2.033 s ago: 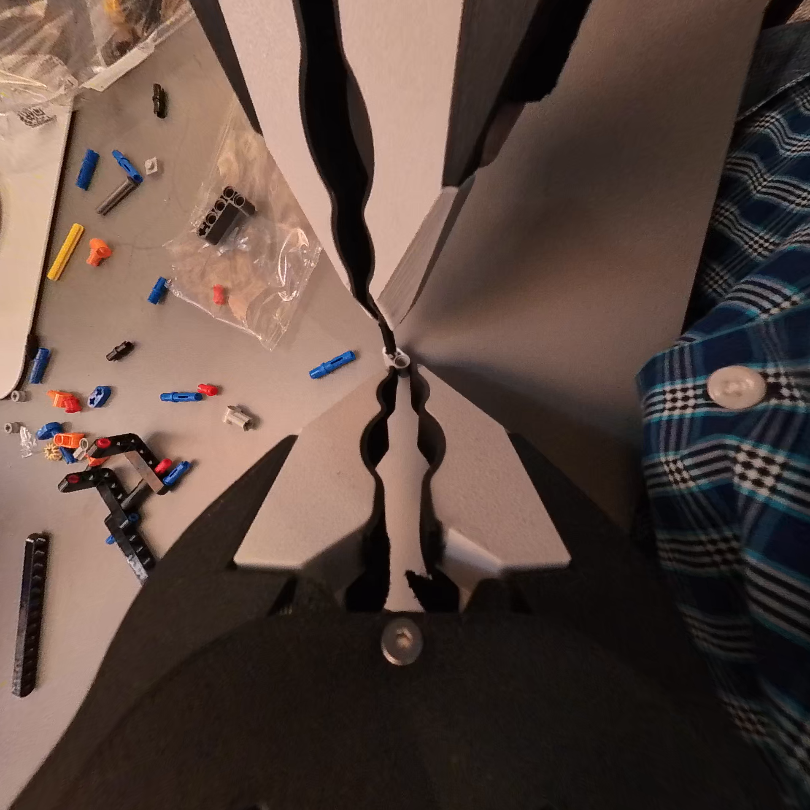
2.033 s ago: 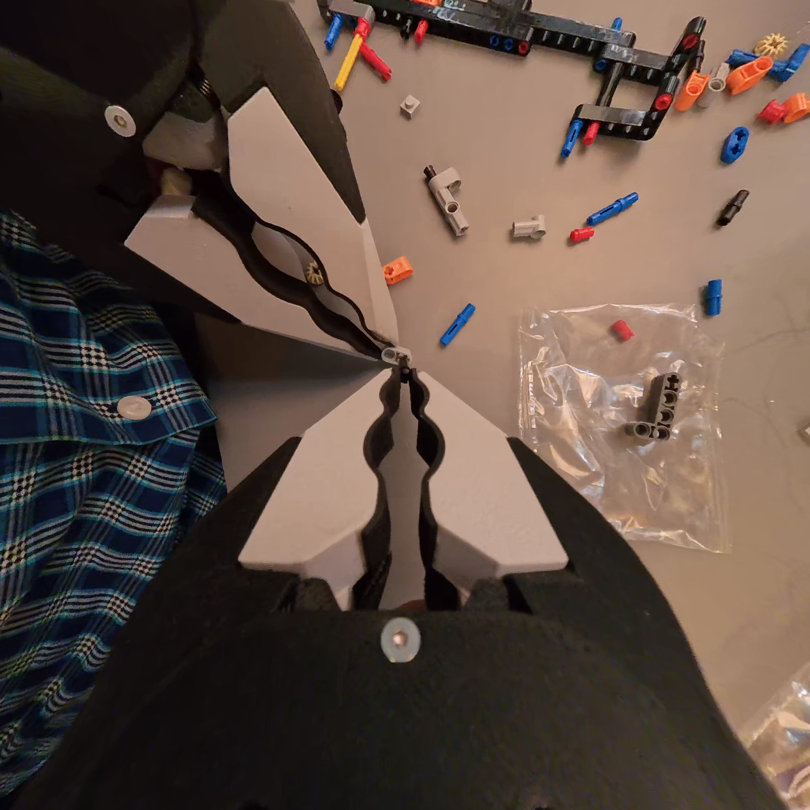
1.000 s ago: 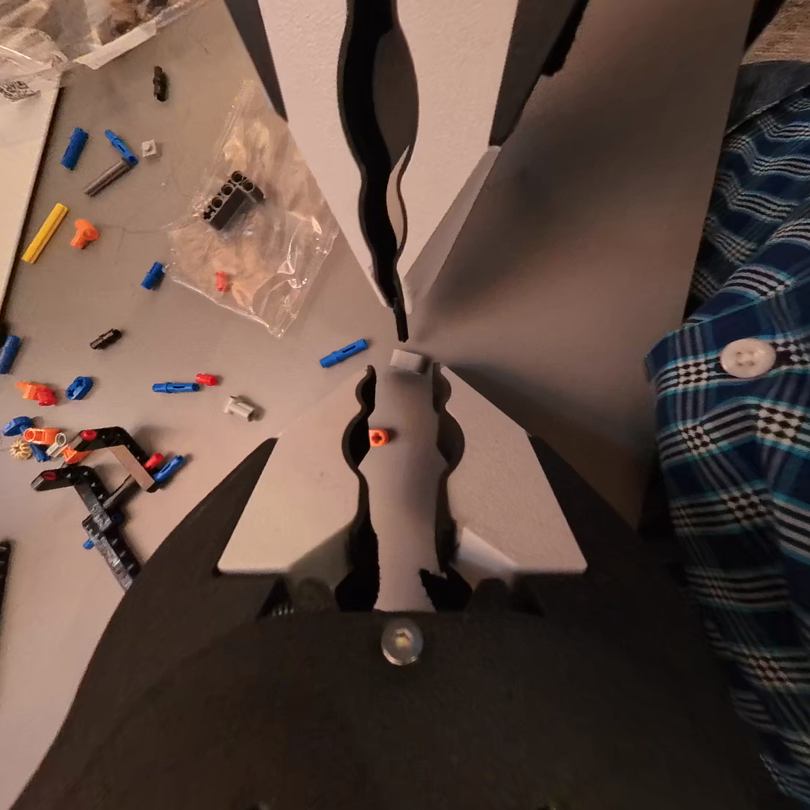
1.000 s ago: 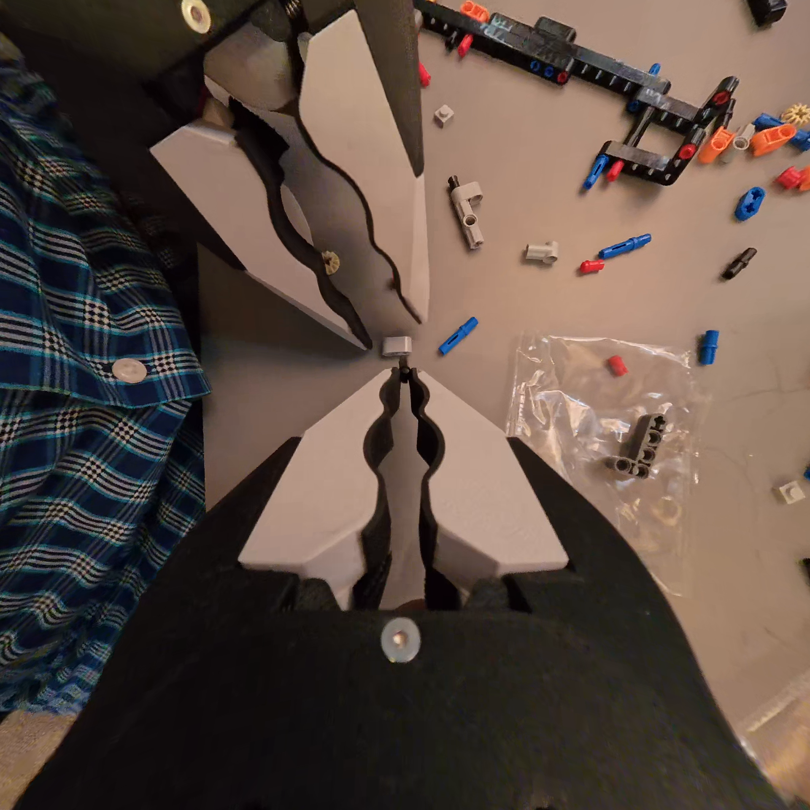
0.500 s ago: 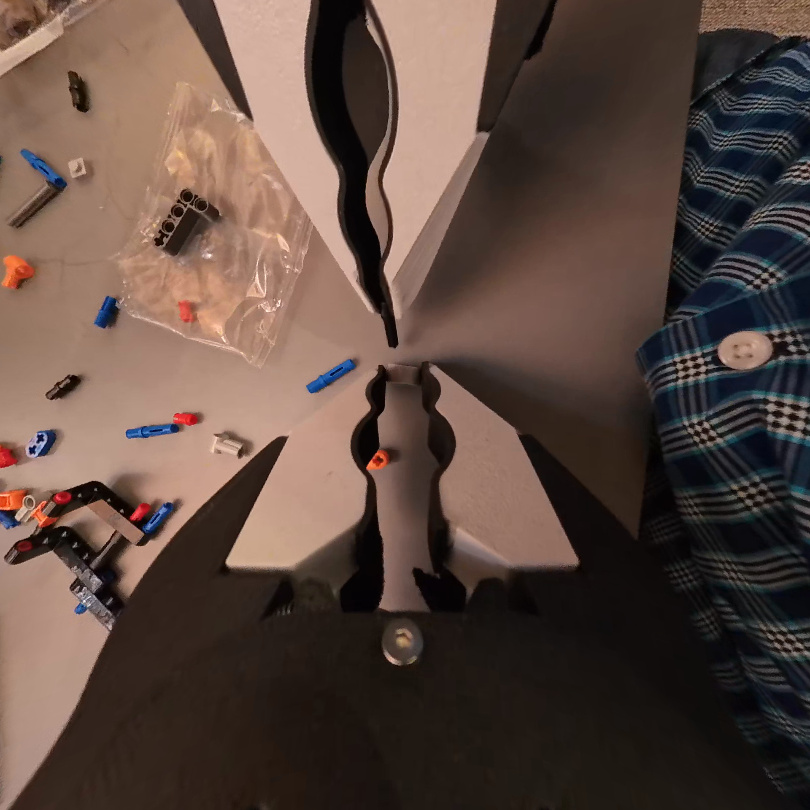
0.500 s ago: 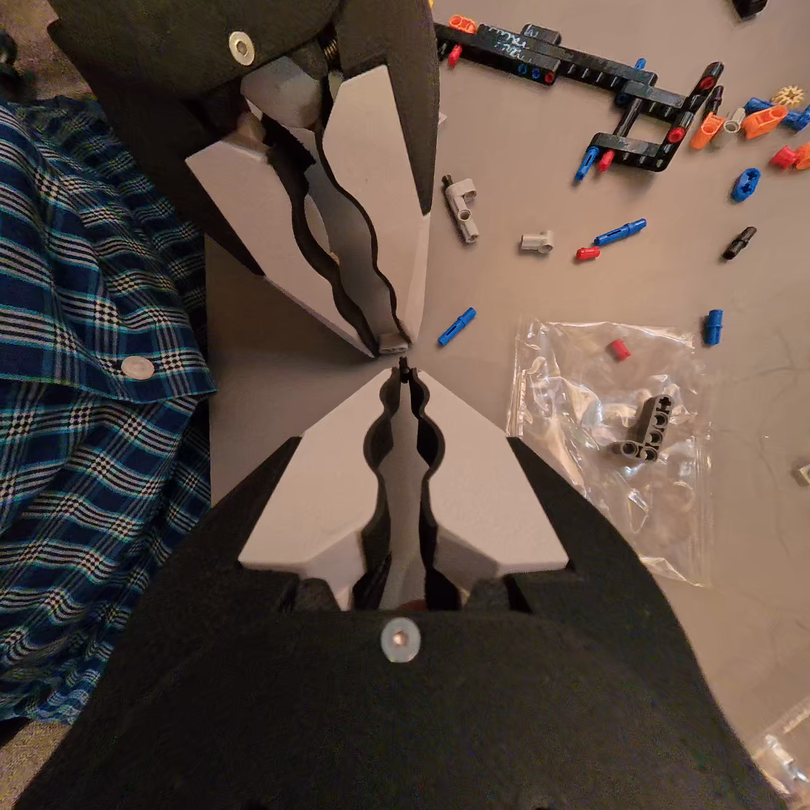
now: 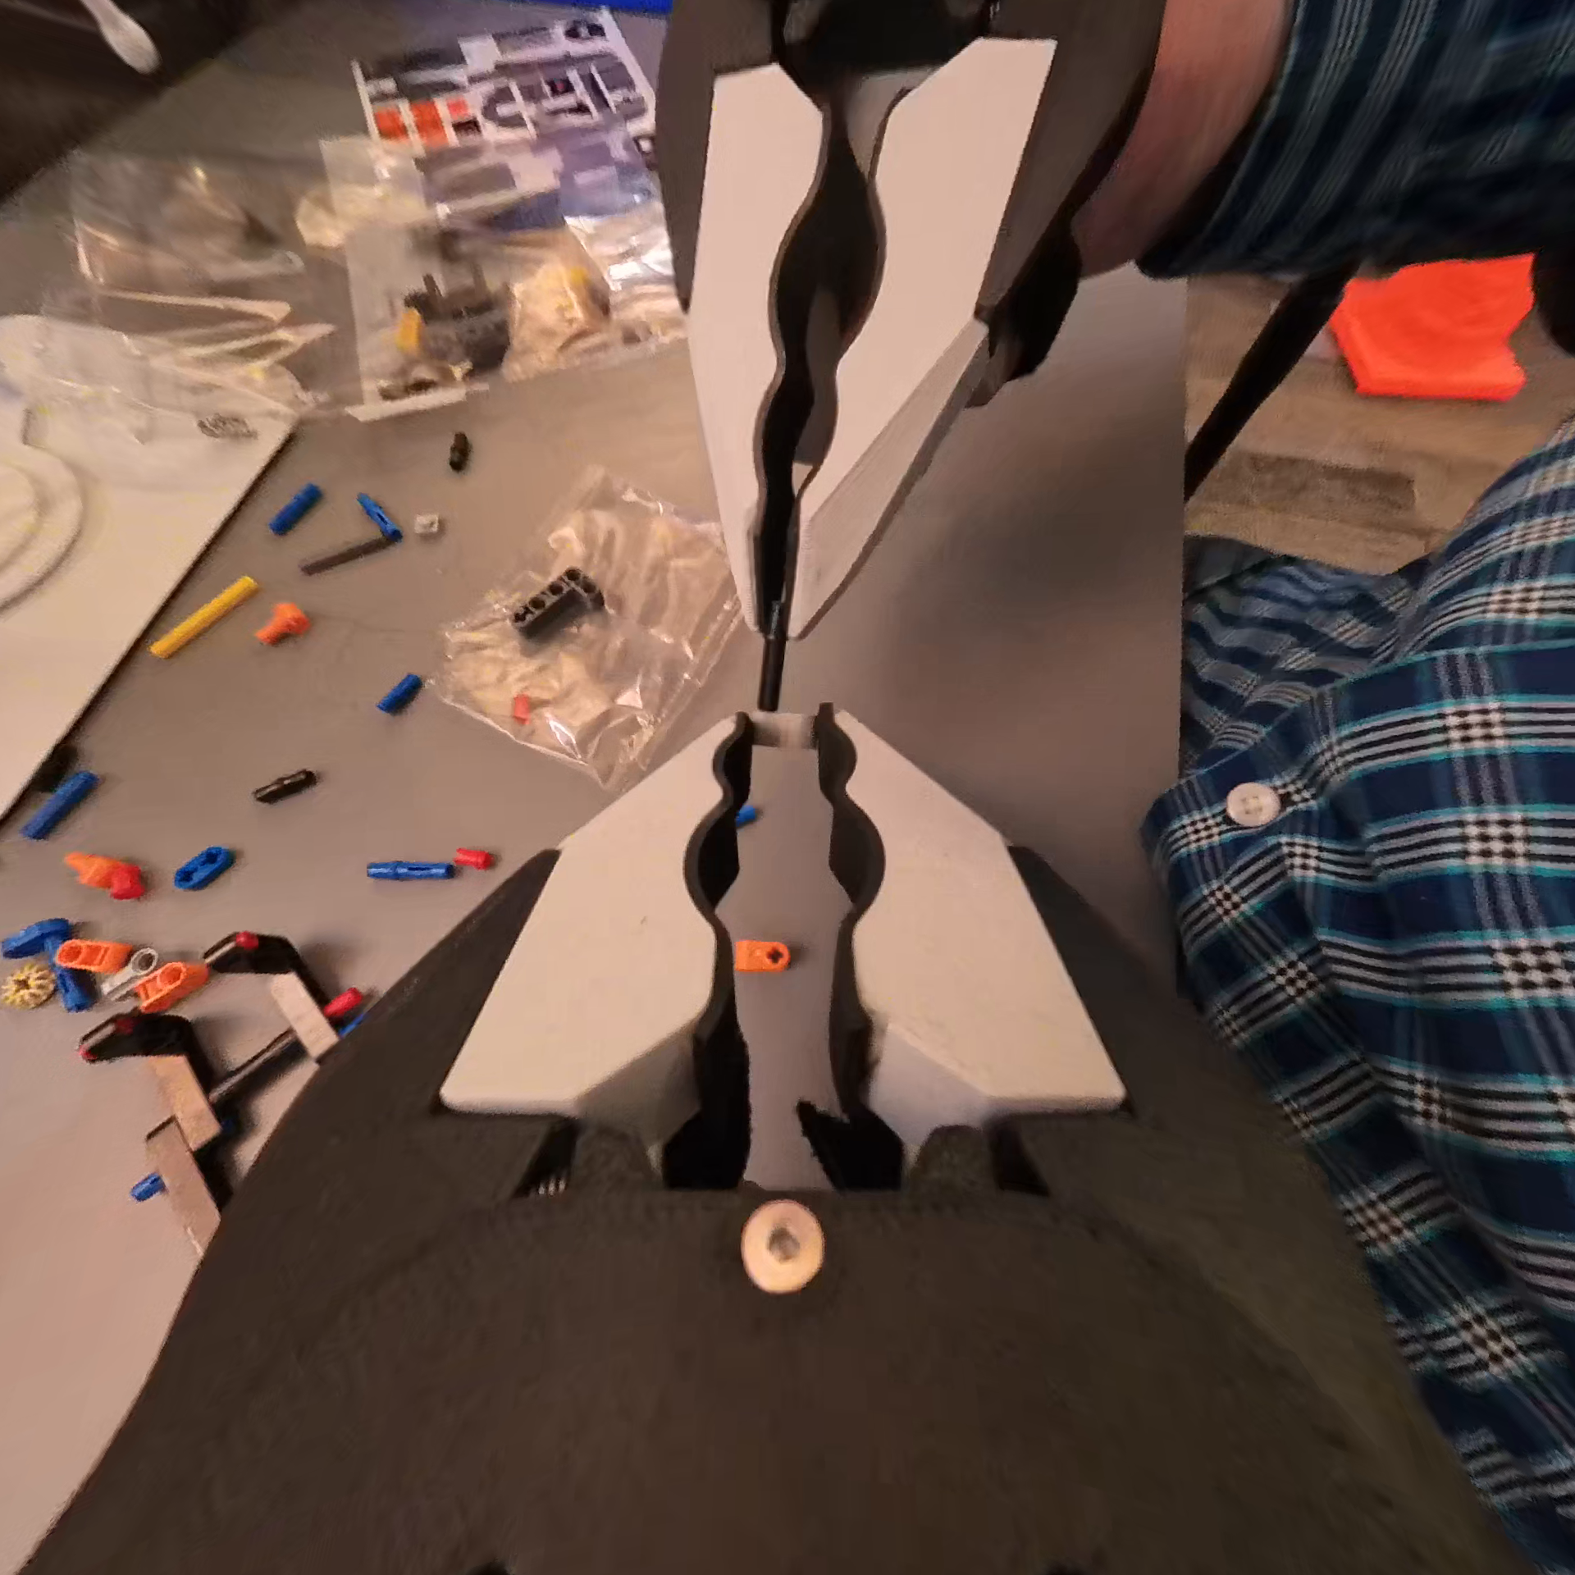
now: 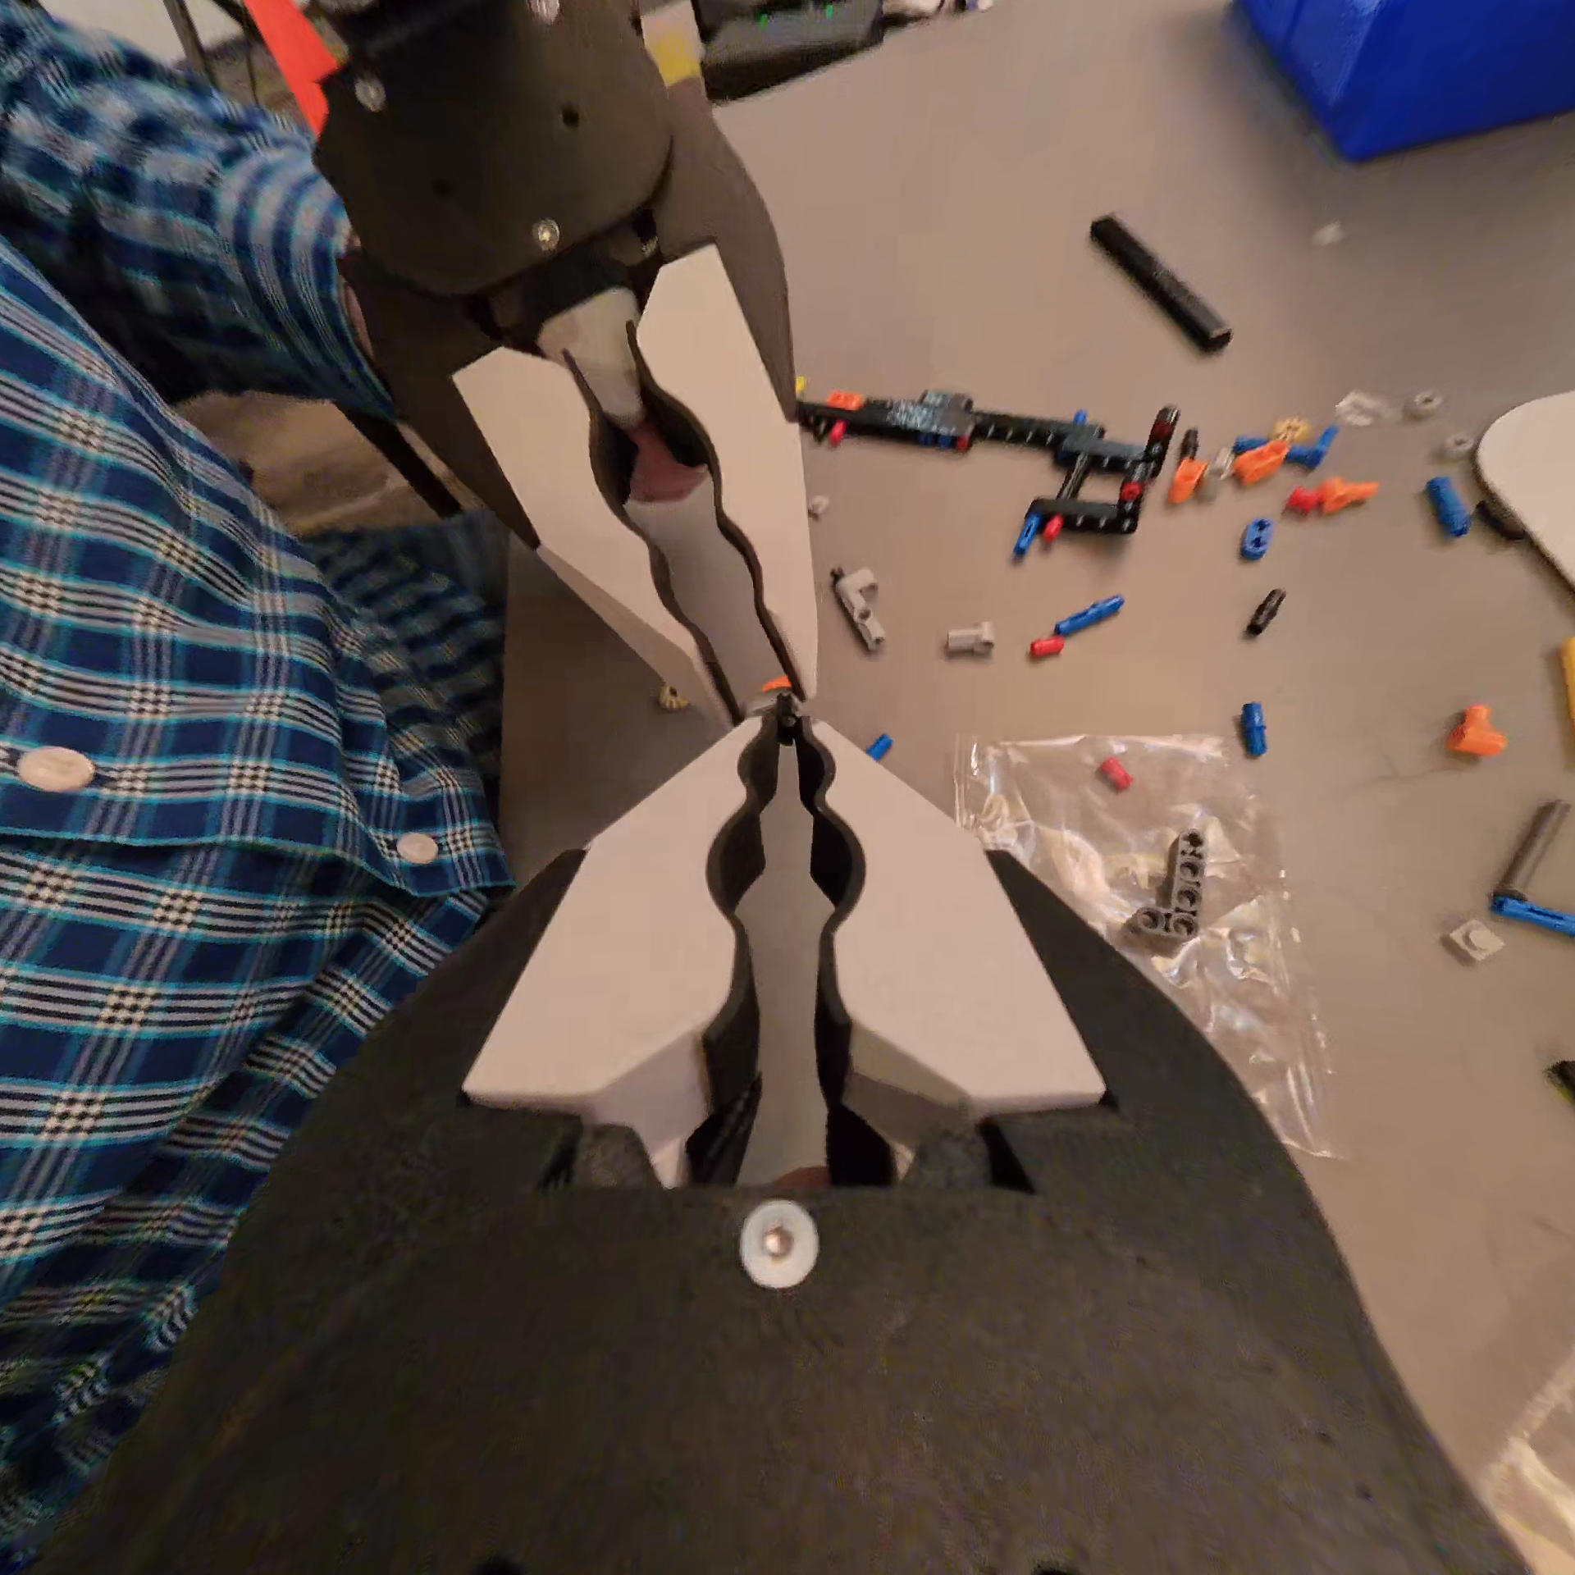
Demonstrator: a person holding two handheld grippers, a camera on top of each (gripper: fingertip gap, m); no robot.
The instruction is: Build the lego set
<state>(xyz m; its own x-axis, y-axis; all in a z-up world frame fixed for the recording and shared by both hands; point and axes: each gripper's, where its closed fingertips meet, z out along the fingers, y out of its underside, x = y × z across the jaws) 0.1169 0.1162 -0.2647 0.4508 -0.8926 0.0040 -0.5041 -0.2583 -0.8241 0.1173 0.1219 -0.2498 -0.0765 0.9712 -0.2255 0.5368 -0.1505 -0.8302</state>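
My left gripper (image 7: 782, 724) is shut on a small light grey connector (image 7: 782, 731) at its fingertips. My right gripper (image 8: 784, 724) is shut on a thin black pin (image 8: 784, 720). The two grippers meet tip to tip above the grey table. In the left wrist view the right gripper (image 7: 771, 626) comes down from above, and its black pin (image 7: 771, 673) reaches the grey connector's left end. In the right wrist view the left gripper (image 8: 767, 695) comes from above with the grey connector (image 8: 761, 706) barely showing. A partly built black frame (image 8: 1099, 477) lies on the table and also shows in the left wrist view (image 7: 170, 1048).
A clear bag (image 8: 1133, 903) holds a dark grey beam (image 8: 1180, 886). Loose blue, red and orange pieces lie scattered, including an orange connector (image 7: 763, 954) under my left gripper. A booklet (image 7: 511, 94) and more bags lie farther off. A person's plaid shirt (image 7: 1406, 937) is close by.
My left gripper opened about a second ago, then shut on the grey connector. Both grippers have since tilted up, and the black pin's tip has closed the small gap to the connector.
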